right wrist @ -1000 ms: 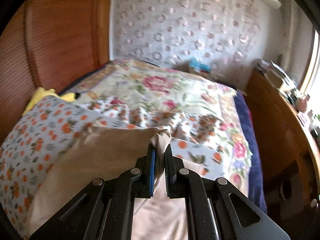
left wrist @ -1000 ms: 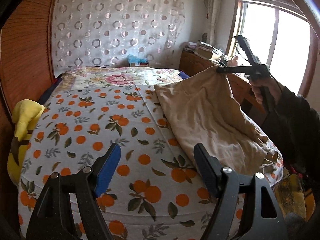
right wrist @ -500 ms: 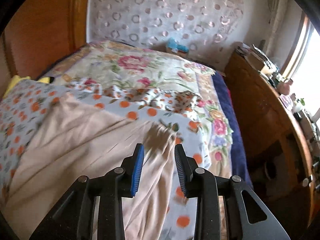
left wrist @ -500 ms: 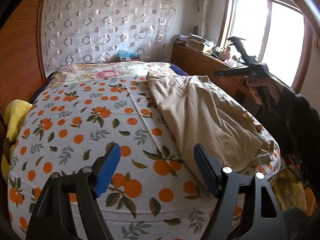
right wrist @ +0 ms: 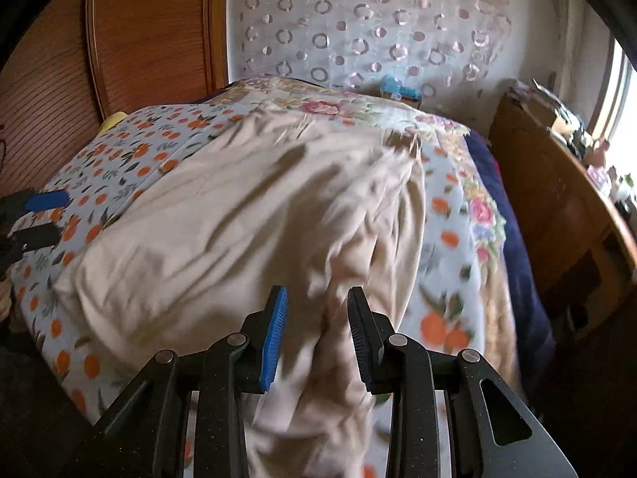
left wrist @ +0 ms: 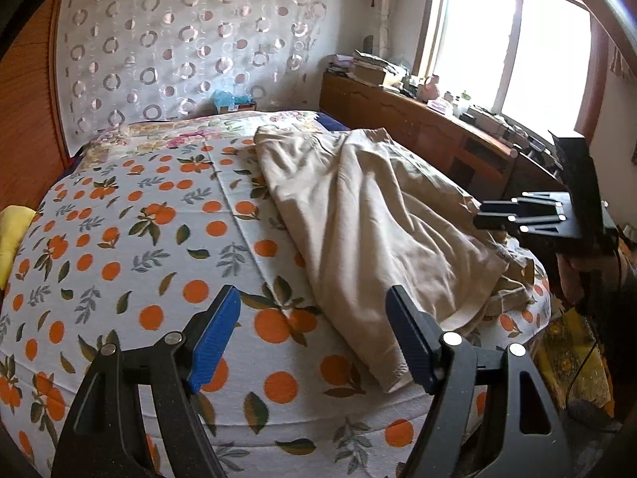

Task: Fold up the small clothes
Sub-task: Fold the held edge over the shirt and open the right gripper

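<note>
A beige garment point(left wrist: 358, 219) lies rumpled along the right half of the bed, on the orange-print sheet point(left wrist: 139, 239). Its near end bunches at the bed's front right corner. My left gripper point(left wrist: 312, 298) hangs open over the sheet by the garment's near left edge, nothing between its blue pads. My right gripper point(right wrist: 317, 294) is open just above the garment point(right wrist: 239, 231), with cloth showing below the gap and neither pad pressing on it. In the left wrist view the right gripper point(left wrist: 497, 219) sits at the bed's right side, in a person's hand.
A wooden dresser point(left wrist: 418, 127) crowded with small items runs along the right wall under the window. A wooden panel point(right wrist: 139, 40) stands left of the bed. A yellow cloth point(left wrist: 12, 235) lies at the bed's left edge. A blue box point(left wrist: 231, 99) sits by the curtained wall.
The right gripper opened and let go of the garment corner it held up. The cloth dropped flat on the bed, and the right gripper drew back and down. The left gripper shifted a little.
</note>
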`<action>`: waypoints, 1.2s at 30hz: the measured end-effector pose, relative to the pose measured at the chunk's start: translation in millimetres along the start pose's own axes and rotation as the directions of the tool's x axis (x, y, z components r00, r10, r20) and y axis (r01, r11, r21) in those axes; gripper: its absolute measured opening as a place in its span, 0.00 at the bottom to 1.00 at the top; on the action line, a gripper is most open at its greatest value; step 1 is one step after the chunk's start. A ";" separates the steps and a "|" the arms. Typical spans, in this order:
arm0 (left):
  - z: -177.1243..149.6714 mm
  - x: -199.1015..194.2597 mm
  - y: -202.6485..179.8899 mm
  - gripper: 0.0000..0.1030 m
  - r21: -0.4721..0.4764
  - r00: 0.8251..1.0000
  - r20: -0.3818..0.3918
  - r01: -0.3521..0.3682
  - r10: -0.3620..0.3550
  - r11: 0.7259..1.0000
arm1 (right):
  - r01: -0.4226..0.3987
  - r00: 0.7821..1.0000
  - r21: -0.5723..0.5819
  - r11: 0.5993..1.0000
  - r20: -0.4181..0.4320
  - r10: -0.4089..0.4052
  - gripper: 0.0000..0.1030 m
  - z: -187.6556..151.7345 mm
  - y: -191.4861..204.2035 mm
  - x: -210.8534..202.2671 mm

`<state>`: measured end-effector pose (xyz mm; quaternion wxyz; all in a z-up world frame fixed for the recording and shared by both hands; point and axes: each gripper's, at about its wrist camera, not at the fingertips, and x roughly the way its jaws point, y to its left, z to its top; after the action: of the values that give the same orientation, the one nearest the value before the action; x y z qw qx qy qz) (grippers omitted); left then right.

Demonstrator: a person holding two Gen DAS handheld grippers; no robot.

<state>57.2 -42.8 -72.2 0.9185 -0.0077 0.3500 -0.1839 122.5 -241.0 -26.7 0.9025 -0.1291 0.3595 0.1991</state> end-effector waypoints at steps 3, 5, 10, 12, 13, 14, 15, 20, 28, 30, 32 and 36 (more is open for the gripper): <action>0.2 3.7 -6.3 0.74 0.014 1.000 -0.015 0.008 -0.008 1.000 | -0.014 1.000 0.024 1.000 0.005 0.014 0.32 -12.2 1.4 -10.2; -1.2 6.0 -11.9 0.74 0.028 1.000 -0.023 0.017 -0.016 0.999 | -0.032 0.999 0.037 0.999 0.008 0.032 0.32 -16.5 -0.5 -15.5; -4.9 10.9 -17.6 0.74 0.043 0.999 -0.046 0.022 -0.020 0.999 | -0.044 0.999 0.057 0.997 -0.008 0.045 0.32 -27.9 4.5 -11.3; -5.2 13.3 -17.4 0.74 0.046 0.998 -0.058 0.023 -0.020 0.999 | -0.041 0.999 0.067 0.997 -0.013 0.042 0.32 -30.0 2.9 -10.4; -6.2 14.0 -18.0 0.74 0.048 0.998 -0.063 0.022 -0.019 0.999 | -0.039 0.999 0.069 0.997 -0.014 0.040 0.32 -30.8 3.7 -8.2; -6.7 14.2 -18.2 0.74 0.049 0.998 -0.065 0.023 -0.019 0.999 | -0.036 0.999 0.072 0.997 -0.016 0.037 0.31 -31.8 2.7 -8.3; -5.9 15.3 -17.1 0.74 0.047 0.998 -0.065 0.023 -0.020 0.999 | -0.039 0.999 0.076 0.996 -0.014 0.040 0.31 -32.7 1.4 -9.2; -7.6 16.2 -18.2 0.74 0.046 0.998 -0.066 0.023 -0.020 0.999 | -0.072 0.997 0.070 0.995 -0.001 0.073 0.04 -36.5 2.3 -12.5; -9.4 16.7 -21.5 0.74 0.053 0.997 -0.070 0.027 -0.023 0.998 | -0.039 0.995 0.110 0.993 0.099 0.028 0.03 -46.8 -10.7 -68.5; -9.4 16.6 -22.3 0.74 0.057 0.997 -0.073 0.032 -0.028 0.998 | -0.018 0.996 0.111 0.994 0.092 0.008 0.03 -53.5 -16.5 -81.0; -9.2 17.8 -24.0 0.74 0.060 0.997 -0.076 0.036 -0.031 0.998 | -0.007 0.997 0.113 0.994 0.076 -0.001 0.03 -61.1 -18.7 -87.4; -9.4 18.9 -26.6 0.74 0.066 0.996 -0.081 0.039 -0.034 0.997 | -0.003 1.000 0.107 0.994 0.015 0.001 0.03 -74.7 -17.1 -83.1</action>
<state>55.3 -73.0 -87.7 0.8999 0.0246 0.3799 -0.2127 30.6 -306.5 -19.8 0.9105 -0.0788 0.3632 0.1813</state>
